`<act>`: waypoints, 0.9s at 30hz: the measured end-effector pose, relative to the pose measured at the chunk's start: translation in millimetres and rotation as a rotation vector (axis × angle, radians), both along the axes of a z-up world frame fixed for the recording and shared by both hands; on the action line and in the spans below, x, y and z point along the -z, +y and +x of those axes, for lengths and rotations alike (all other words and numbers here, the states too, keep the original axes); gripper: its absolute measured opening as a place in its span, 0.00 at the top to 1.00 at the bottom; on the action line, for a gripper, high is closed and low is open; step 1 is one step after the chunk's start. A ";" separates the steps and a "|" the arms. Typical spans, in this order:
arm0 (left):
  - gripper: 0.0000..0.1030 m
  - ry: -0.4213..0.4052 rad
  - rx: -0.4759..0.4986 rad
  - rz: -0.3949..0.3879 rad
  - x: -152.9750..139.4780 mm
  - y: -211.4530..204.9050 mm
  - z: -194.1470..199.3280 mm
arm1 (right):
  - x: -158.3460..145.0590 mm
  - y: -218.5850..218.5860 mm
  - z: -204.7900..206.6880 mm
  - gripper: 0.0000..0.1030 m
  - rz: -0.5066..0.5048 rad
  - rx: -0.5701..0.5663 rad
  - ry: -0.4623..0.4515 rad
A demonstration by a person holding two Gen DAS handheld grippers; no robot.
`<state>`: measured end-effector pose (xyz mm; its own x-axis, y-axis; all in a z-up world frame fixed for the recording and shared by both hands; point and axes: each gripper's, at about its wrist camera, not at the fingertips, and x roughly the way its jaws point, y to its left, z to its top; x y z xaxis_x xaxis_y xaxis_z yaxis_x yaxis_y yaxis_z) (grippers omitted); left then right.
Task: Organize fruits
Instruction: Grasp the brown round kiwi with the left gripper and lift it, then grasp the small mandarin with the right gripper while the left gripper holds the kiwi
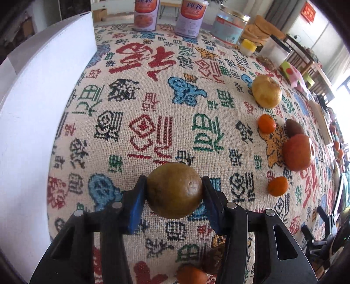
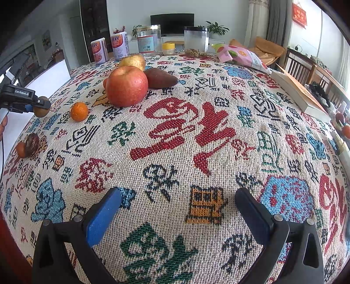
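Observation:
My left gripper (image 1: 174, 187) is shut on a round brown-green fruit (image 1: 174, 190) and holds it above the patterned tablecloth; it also shows at the far left of the right wrist view (image 2: 41, 107). To its right lie a yellow pear (image 1: 266, 91), a small orange (image 1: 266, 123), a brown pointed fruit (image 1: 294, 127), a red apple (image 1: 297, 151) and another small orange (image 1: 277, 186). My right gripper (image 2: 178, 209) is open and empty over the cloth, well short of the apple (image 2: 126, 86) and the orange (image 2: 79, 111).
A white box (image 1: 43, 98) stands at the table's left. Two cans (image 1: 189, 17), jars (image 1: 229, 27) and a snack bag (image 2: 240, 55) line the far edge. An orange (image 1: 191, 275) and a dark wrinkled fruit (image 1: 215, 257) lie under my left gripper. A flat box (image 2: 299, 91) lies right.

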<state>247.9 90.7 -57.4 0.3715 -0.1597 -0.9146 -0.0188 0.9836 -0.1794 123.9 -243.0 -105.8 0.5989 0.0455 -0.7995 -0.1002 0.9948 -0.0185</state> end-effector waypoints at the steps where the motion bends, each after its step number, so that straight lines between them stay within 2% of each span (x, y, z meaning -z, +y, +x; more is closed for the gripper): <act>1: 0.49 -0.002 -0.007 -0.013 3.5 3.4 -0.8 | 0.0 0.3 0.0 0.00 0.000 0.000 0.000; 3: 0.46 -0.032 -0.021 -0.039 3.4 8.5 -5.3 | 0.0 0.0 0.0 0.00 0.000 0.000 0.000; 6: 0.36 -0.075 -0.024 -0.032 -4.3 12.9 -12.2 | -0.1 0.0 0.0 0.00 0.000 0.000 0.000; 9: 0.35 -0.105 -0.013 -0.013 -10.6 14.7 -18.4 | -0.1 0.0 0.0 0.00 0.000 -0.001 0.000; 15: 0.33 -0.101 0.015 0.013 -7.1 8.9 -17.8 | -0.1 0.3 0.0 0.00 0.000 -0.001 0.000; 17: 0.35 -0.095 0.021 0.020 -2.1 3.9 -15.5 | -0.1 0.4 0.0 0.00 0.000 -0.001 0.000; 18: 0.46 -0.091 0.025 0.020 1.0 1.0 -14.0 | -0.1 0.3 0.1 0.00 0.000 -0.001 0.000; 19: 0.51 -0.088 0.030 0.014 3.4 -0.4 -13.7 | -0.2 1.0 0.1 0.00 0.000 -0.001 0.000; 24: 0.51 -0.125 -0.007 0.016 0.2 6.8 -26.6 | -0.1 0.1 0.3 0.00 -0.001 -0.001 0.000; 27: 0.51 -0.152 0.004 0.023 -9.2 13.8 -46.1 | -0.1 0.4 -0.1 0.00 -0.003 -0.002 0.001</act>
<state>201.8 104.6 -48.2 0.5057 -0.1410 -0.8511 0.0108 0.9875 -0.1571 123.8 -242.6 -105.7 0.5983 0.0442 -0.8001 -0.1021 0.9945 -0.0214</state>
